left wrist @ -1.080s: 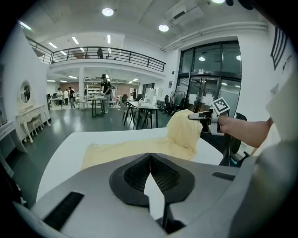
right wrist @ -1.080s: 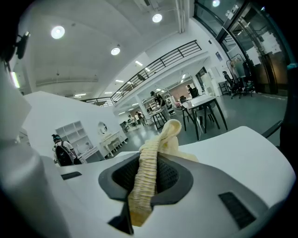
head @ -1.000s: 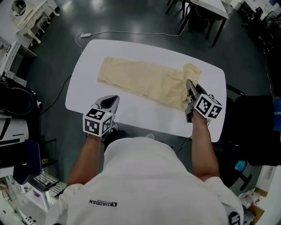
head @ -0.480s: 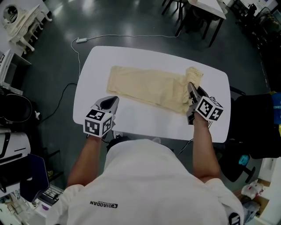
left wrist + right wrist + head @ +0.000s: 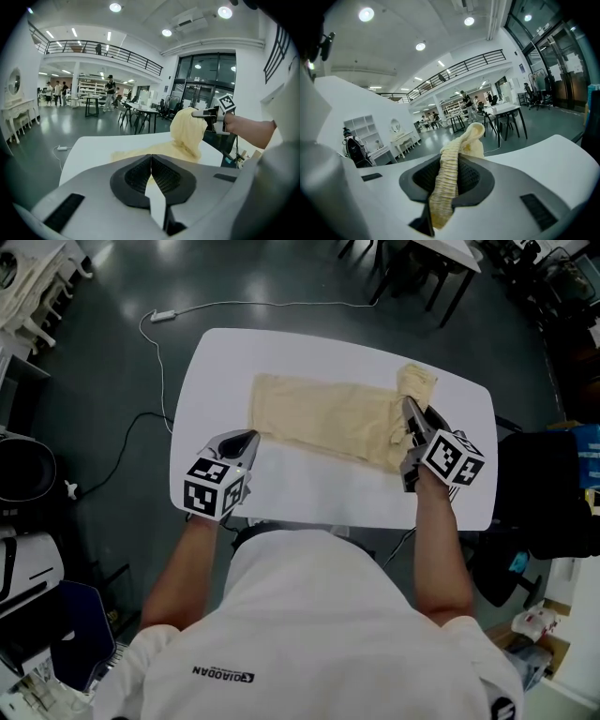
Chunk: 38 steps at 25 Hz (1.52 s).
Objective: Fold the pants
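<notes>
Cream pants (image 5: 328, 418) lie stretched across the white table (image 5: 309, 493). My right gripper (image 5: 409, 423) is shut on the gathered waistband at their right end. In the right gripper view the ribbed band (image 5: 449, 168) runs between the jaws. Seen from the left gripper view, that end hangs bunched and raised (image 5: 187, 131) from the right gripper (image 5: 206, 114). My left gripper (image 5: 251, 437) has its jaws together (image 5: 151, 159), with its tips at the near left corner of the pants. Whether cloth is pinched there is hidden.
A white cable with an adapter (image 5: 155, 315) trails on the dark floor beyond the table. A black chair (image 5: 544, 484) stands at the right. Dark-legged tables (image 5: 422, 259) stand at the far side. The person's torso is against the table's near edge.
Both grippers have shifted across the table. The pants now cover a shorter stretch of it, their left end drawn toward the right. The right gripper keeps its hold on the waistband.
</notes>
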{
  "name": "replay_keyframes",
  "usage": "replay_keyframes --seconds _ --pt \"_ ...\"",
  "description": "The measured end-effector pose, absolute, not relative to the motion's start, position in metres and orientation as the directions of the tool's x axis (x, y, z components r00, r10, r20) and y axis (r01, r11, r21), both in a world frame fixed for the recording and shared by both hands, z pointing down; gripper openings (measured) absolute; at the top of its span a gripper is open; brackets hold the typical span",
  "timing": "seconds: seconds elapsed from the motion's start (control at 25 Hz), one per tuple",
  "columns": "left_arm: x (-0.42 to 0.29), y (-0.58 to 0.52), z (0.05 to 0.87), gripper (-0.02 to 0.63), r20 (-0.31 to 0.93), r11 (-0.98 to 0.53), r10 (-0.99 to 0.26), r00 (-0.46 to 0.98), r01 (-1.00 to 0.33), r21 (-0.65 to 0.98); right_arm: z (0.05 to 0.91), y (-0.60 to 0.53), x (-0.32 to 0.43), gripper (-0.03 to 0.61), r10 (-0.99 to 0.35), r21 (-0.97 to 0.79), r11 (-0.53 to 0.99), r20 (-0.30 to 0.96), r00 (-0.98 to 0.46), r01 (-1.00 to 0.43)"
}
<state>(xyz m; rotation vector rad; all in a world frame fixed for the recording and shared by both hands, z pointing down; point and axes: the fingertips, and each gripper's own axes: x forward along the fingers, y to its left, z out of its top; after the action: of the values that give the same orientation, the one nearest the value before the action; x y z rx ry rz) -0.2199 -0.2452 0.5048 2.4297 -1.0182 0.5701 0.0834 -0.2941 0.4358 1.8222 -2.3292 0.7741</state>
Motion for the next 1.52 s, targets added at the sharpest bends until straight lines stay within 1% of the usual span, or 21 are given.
replay_keyframes --seconds 0.44,0.76,1.0,1.28,1.52 --pt "-0.294 -0.254 0.521 0.028 0.524 -0.636 -0.537 0.661 -0.725 0.263 0.446 -0.313 -0.023 0.089 -0.861 -0.311 0.183 0.407 -0.305 -0.933" --pt "-0.325 -0.251 0.534 0.028 0.525 -0.626 -0.530 0.666 -0.725 0.288 0.462 -0.327 -0.086 0.089 -0.829 -0.260 0.224 0.456 -0.324 -0.939" --pt "-0.346 -0.253 0.537 0.028 0.517 -0.605 -0.550 0.656 -0.740 0.295 0.476 -0.337 -0.126 0.089 -0.799 -0.233 0.264 0.491 -0.348 -0.936" --pt "-0.370 -0.252 0.542 0.028 0.512 -0.568 -0.575 0.638 -0.762 0.311 0.515 -0.359 -0.168 0.091 -0.755 -0.219 0.275 0.553 -0.351 -0.936" --pt "-0.392 -0.254 0.552 0.028 0.532 -0.534 -0.586 0.611 -0.785 0.313 0.563 -0.370 -0.197 0.094 -0.693 -0.190 0.282 0.638 -0.337 -0.940"
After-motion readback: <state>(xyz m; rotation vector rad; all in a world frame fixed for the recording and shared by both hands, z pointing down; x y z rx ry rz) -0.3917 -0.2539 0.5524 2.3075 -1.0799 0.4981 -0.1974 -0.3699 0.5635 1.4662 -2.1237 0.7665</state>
